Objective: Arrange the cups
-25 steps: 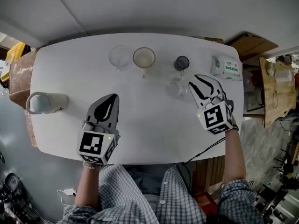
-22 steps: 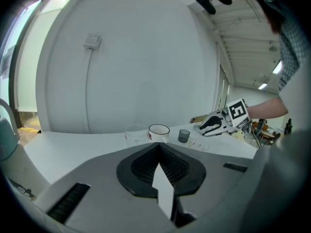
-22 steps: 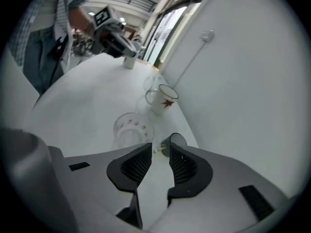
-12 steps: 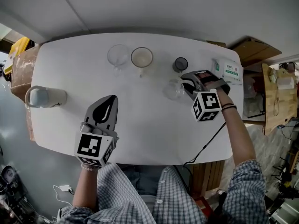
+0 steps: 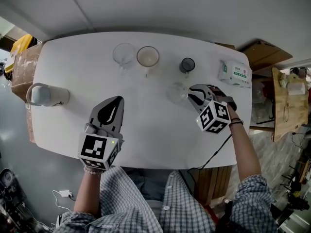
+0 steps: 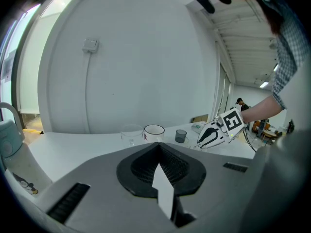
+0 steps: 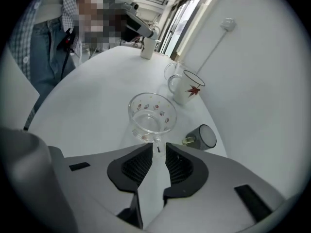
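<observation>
A clear glass cup [image 5: 177, 92] with small printed dots [image 7: 151, 114] stands on the white table [image 5: 77, 67], in front of a small dark cup [image 5: 187, 64]. My right gripper [image 5: 191, 92] points left at it, and its jaws [image 7: 158, 147] are shut on the cup's handle with only a narrow gap between them. A white mug [image 5: 147, 57] with a red leaf [image 7: 187, 87] and a plain clear glass [image 5: 124, 54] stand side by side at the far edge. My left gripper [image 5: 111, 109] rests shut and empty over the near left of the table [image 6: 158, 148].
A pale blue jug [image 5: 46, 94] lies at the table's left end. A tissue pack [image 5: 234, 72] sits at the far right. A cardboard box [image 5: 22, 69] stands beside the left end, and a wooden stand [image 5: 284, 96] is off to the right.
My right gripper swung from pointing away, wide open, to pointing left at the dotted glass cup, and its jaws closed on the handle. The left gripper stayed put.
</observation>
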The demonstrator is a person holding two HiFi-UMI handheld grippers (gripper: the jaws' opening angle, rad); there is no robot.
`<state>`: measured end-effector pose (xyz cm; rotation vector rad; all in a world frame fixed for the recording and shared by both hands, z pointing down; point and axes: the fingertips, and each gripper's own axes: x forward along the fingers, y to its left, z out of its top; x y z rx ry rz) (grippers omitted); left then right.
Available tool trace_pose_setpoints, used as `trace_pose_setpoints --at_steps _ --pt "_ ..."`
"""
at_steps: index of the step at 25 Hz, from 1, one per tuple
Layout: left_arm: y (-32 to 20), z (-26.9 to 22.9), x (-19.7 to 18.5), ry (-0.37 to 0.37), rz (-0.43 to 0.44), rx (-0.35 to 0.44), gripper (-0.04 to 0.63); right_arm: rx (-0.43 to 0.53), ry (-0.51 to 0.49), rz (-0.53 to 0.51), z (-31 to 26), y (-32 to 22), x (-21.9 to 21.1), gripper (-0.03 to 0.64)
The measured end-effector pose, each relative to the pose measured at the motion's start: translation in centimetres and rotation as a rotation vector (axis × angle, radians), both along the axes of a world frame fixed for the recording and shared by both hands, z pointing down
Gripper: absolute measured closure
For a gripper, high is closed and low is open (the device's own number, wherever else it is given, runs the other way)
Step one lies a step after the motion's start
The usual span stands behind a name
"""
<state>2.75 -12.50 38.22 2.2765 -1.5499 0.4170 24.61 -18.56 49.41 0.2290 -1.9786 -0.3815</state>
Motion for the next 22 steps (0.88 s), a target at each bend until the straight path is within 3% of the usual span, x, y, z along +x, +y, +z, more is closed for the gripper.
trace_pose_setpoints --at_steps 12,17,22 --pt "0.1 -0.6 0.4 -0.009 0.017 0.010 0.584 -0.272 -0.374 0.504 -0.5 6.3 -2.3 0.551" --pt "0.4 -0.6 0.4 -0.011 0.017 0.004 0.584 -0.304 -0.512 0.749 -0.5 7.0 -4.3 0.552" --pt "0.5 -1.1 0.1 -0.009 0.008 0.021 0.584 -0.271 -0.618 0.945 -0.3 6.5 -6.4 0.554"
